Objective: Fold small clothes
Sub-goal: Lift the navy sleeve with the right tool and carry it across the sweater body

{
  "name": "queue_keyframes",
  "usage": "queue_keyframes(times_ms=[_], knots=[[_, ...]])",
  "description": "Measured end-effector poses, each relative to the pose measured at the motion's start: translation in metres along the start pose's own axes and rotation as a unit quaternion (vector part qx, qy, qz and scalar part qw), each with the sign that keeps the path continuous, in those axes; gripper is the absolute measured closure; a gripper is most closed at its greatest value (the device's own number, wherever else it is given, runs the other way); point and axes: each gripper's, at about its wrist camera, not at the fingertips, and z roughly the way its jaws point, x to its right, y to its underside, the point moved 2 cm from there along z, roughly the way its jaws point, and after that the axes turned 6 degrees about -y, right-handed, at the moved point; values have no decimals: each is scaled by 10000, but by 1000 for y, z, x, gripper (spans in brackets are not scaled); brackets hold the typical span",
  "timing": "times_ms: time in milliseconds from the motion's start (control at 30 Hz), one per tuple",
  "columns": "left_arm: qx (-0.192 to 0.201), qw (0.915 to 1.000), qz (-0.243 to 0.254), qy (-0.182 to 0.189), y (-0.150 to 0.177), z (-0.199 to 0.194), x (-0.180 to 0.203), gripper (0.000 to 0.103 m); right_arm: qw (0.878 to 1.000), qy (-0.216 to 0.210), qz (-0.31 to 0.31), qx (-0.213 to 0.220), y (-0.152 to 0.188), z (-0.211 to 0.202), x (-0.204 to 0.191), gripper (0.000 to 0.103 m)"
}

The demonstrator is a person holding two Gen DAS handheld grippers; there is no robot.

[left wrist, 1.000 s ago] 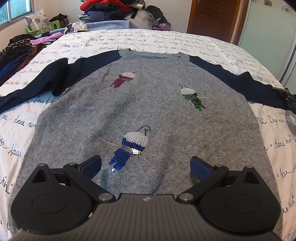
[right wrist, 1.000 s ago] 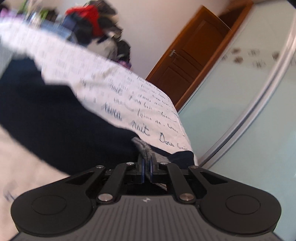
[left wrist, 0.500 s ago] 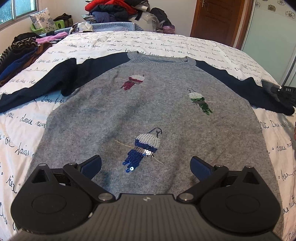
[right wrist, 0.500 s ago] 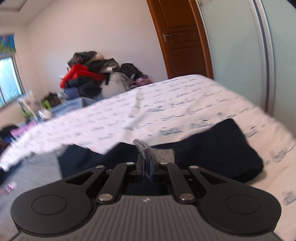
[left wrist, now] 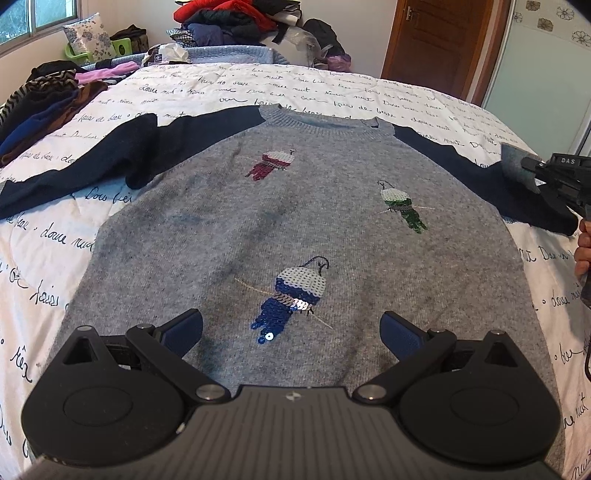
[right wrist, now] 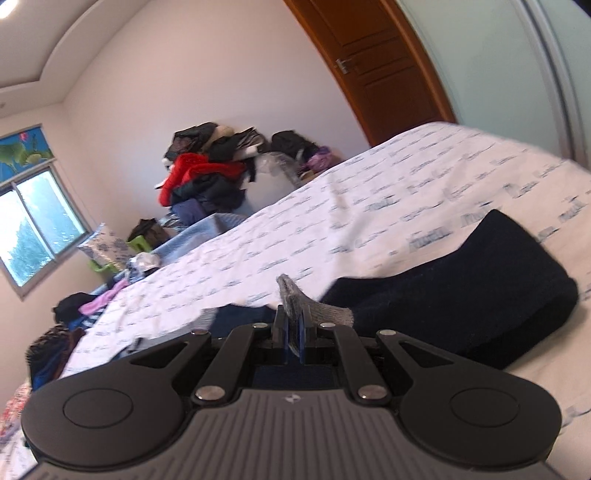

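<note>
The lower hem of the grey sweater (left wrist: pixel 295 221) is hidden behind the body of the left gripper (left wrist: pixel 291 328), and the end of its left-hand navy sleeve (left wrist: pixel 74 170) is cut off at the frame edge; in the right wrist view much of the bedspread (right wrist: pixel 369 221) is blurred and its printed script cannot be read, and only a little of the sweater body is seen there, low at the left; the garment is laid flat, face up, on the script-printed bed cover, its long axis running from the hem nearest the left gripper to the ribbed neckline (left wrist: pixel 321 120) at the far side, with three sequinned birds on the front and the sleeves spread out to either side; the left gripper is held wide open above the hem, nothing being gripped between its blue pads (left wrist: pixel 183 328); the right gripper (right wrist: pixel 293 341) is closed tight upon the grey cuff (right wrist: pixel 295 299) of the right-hand sleeve (right wrist: pixel 461 295), which is folded back into a dark loop on the cover; a heap of clothes (left wrist: pixel 229 18) is seen beyond the bed, beside a wooden door (left wrist: pixel 439 40).
</note>
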Motion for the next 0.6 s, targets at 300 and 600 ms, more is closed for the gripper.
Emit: queue_keyframes(times_ms=[300, 600], knots=[[147, 9999, -15, -89, -1, -4, -8, 2, 9990, -265, -169, -310, 17, 27, -44, 98], [157, 9995, -223, -149, -3, -4, -27, 2, 9969, -561, -117, -538, 34, 54, -83, 98]])
